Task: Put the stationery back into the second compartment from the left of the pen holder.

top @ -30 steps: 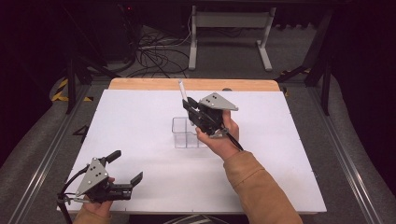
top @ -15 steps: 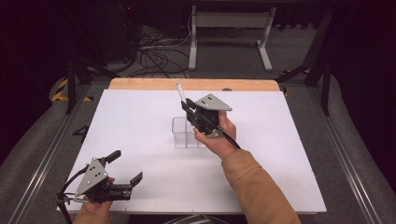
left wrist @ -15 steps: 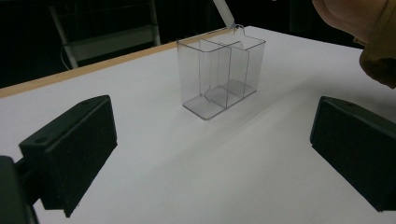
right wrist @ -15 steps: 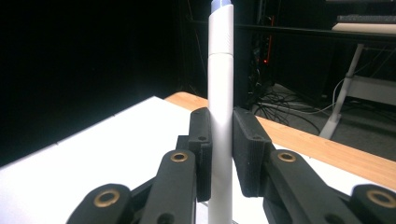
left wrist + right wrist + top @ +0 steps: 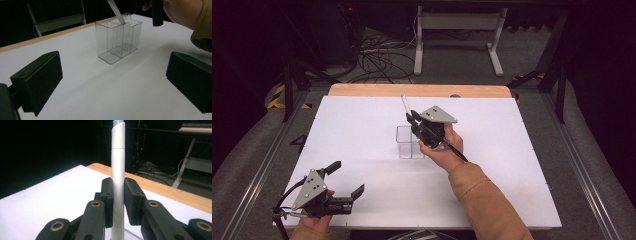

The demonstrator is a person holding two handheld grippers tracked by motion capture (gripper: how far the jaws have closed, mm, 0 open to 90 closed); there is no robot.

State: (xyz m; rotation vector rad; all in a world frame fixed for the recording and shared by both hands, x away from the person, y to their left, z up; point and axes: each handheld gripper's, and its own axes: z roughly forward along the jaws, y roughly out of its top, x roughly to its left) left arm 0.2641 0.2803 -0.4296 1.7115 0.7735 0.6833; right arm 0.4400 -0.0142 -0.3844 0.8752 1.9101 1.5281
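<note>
A clear plastic box (image 5: 404,143) with two compartments stands at the middle of the white table (image 5: 362,120). My right gripper (image 5: 414,120) hovers over it, shut on a white marker (image 5: 404,103) that stands tilted, cap end up and away. In the right gripper view the marker (image 5: 117,170) is clamped between both pads (image 5: 108,195). In the left gripper view the marker's (image 5: 117,12) lower end reaches the open top of the box (image 5: 117,40). My left gripper (image 5: 347,177) rests open at the front left, holding nothing, its jaws (image 5: 113,77) wide apart and facing the box.
A wooden strip (image 5: 422,90) edges the table's far side. Beyond it are a white stand (image 5: 457,35) and cables (image 5: 377,55) on the floor. A tan sleeve (image 5: 487,200) crosses the table's front right.
My right gripper has moved slightly left and down with the marker, closer over the box. The left gripper has not moved.
</note>
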